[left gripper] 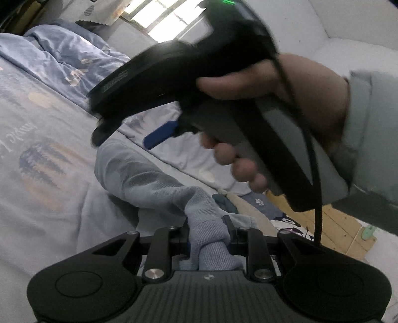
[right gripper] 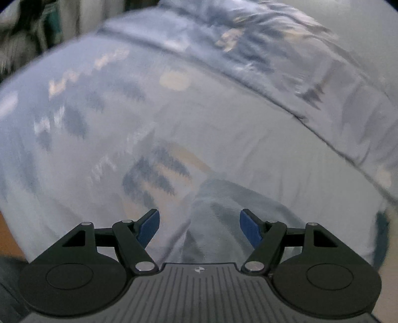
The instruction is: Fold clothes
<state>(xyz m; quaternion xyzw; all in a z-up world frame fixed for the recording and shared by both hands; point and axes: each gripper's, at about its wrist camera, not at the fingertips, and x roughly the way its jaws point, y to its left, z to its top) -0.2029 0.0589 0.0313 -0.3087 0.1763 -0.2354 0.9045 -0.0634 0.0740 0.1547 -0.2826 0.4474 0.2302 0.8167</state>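
Note:
A light blue denim garment (left gripper: 149, 183) lies bunched on the printed bedsheet (left gripper: 39, 154). My left gripper (left gripper: 207, 233) is shut on a fold of it, lifted a little off the bed. The right gripper shows in the left wrist view (left gripper: 159, 135) above the garment, held in a hand, its blue fingertips pointing left. In the blurred right wrist view my right gripper (right gripper: 200, 223) is open, its blue pads (right gripper: 250, 229) on either side of a ridge of the garment (right gripper: 216, 206) without touching it.
A rumpled blue duvet (left gripper: 62, 57) lies along the bed's far side, below a window (left gripper: 159, 17). More clothes (left gripper: 258, 206) and a wooden floor (left gripper: 343, 231) lie past the bed's edge. The right hand and its cable (left gripper: 316, 159) cross close over the left gripper.

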